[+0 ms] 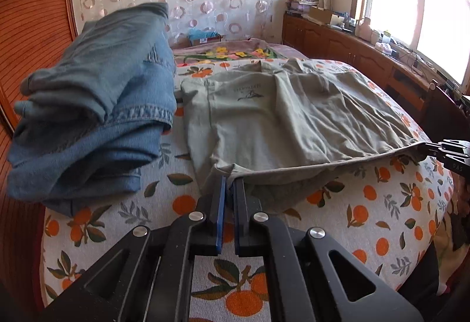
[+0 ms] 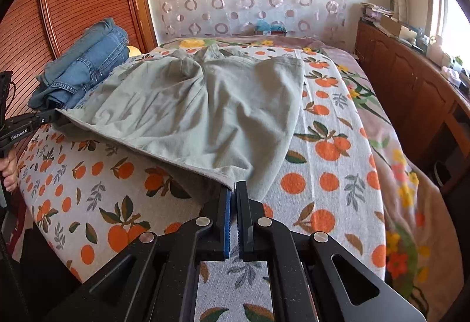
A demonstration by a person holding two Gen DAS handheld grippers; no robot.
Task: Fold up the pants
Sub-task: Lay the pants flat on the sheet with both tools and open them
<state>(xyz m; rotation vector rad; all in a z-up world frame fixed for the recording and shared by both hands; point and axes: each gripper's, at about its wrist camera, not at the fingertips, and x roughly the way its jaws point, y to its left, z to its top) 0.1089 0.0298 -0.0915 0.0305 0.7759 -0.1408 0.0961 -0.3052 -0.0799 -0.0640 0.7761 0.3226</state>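
Big bed [image 1: 382,204] with an orange-print cover fills most of both views, its near edge rounding off toward the cameras. Spread across the middle are the pale green pants [image 1: 279,122]. There's a small dark print on them, too blurry to read. The far part is bunched up in the right wrist view, so I can't really tell waistband from legs there.

The near hem is lifted just off the cover and stretched between the two grippers. The left gripper [image 1: 230,179] has its jaws pinched tight on one corner of the hem, the right gripper [image 2: 233,185] is clamped on the other corner.

A stack of folded jeans [image 1: 88,122] sits by the pants' left edge, nearly touching. There's plenty of bare cover on the right and in front. A hand [image 2: 10,172] shows at the frame edge, mostly cut off.
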